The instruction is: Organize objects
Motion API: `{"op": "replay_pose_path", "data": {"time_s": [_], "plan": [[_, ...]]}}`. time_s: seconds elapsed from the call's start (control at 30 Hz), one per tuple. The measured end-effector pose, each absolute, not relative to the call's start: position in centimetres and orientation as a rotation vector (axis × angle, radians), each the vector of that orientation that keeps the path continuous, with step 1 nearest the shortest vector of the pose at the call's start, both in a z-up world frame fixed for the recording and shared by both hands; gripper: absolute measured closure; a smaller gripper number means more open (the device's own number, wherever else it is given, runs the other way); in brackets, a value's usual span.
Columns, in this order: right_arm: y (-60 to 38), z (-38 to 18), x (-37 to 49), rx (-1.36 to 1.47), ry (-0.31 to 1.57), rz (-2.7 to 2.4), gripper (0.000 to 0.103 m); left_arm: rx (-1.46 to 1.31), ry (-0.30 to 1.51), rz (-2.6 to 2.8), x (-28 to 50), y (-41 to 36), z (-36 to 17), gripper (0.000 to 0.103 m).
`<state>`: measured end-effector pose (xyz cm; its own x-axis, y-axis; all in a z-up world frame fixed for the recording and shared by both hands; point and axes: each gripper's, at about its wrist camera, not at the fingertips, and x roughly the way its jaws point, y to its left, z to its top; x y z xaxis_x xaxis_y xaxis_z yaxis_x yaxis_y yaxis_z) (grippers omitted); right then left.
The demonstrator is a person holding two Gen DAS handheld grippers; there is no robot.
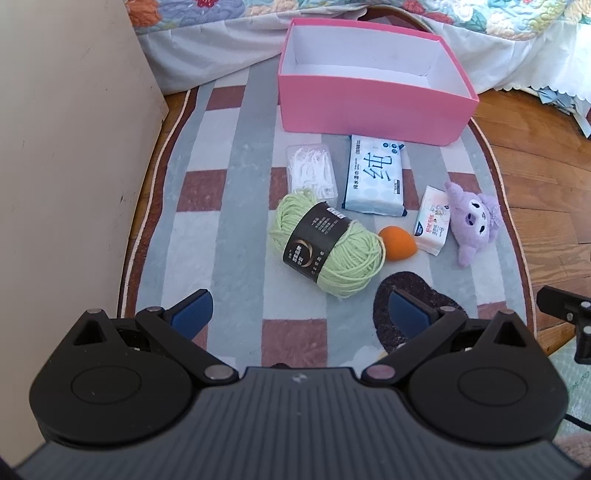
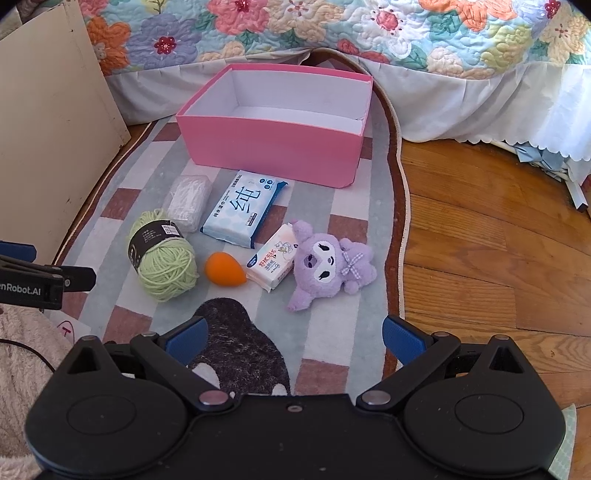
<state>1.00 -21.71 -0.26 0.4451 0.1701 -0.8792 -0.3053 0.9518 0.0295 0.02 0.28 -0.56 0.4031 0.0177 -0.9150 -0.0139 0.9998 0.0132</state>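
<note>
Left wrist view: pink box point(image 1: 373, 107) ahead holds nothing; six items on rug point(image 1: 229, 236) unsorted. Left gripper point(image 1: 301, 310), right gripper point(image 2: 293, 334) spread apart, unloaded.

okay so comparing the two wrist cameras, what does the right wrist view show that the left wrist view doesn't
Only the right wrist view shows the broad flowered top of the quilt, the plush toy's face front-on, and a pale fuzzy fabric at lower left.

Only the left wrist view shows the floss-pick box clearly enough to make out the picks.

Both show the empty pink box, green yarn, orange sponge, wipes pack, small tissue pack, striped rug, and each other's gripper; left gripper and right gripper are open.
</note>
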Motion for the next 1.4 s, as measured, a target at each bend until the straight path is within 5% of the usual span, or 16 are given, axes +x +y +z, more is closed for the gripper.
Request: {"op": "replay_pose_path", "data": {"time_s": [0.63, 1.4], "plan": [[-20.7, -0.1, 0.6, -0.196, 1.063, 0.335, 0.001, 0.071, 1.13, 0.007, -0.7, -0.7, 1.4, 0.001], [-15.0, 0.3, 5.1, -0.25, 0.903, 0.868, 0.003, -0.267, 1.169, 0.007, 4.9, 3.5, -0.6, 0.003]]}}
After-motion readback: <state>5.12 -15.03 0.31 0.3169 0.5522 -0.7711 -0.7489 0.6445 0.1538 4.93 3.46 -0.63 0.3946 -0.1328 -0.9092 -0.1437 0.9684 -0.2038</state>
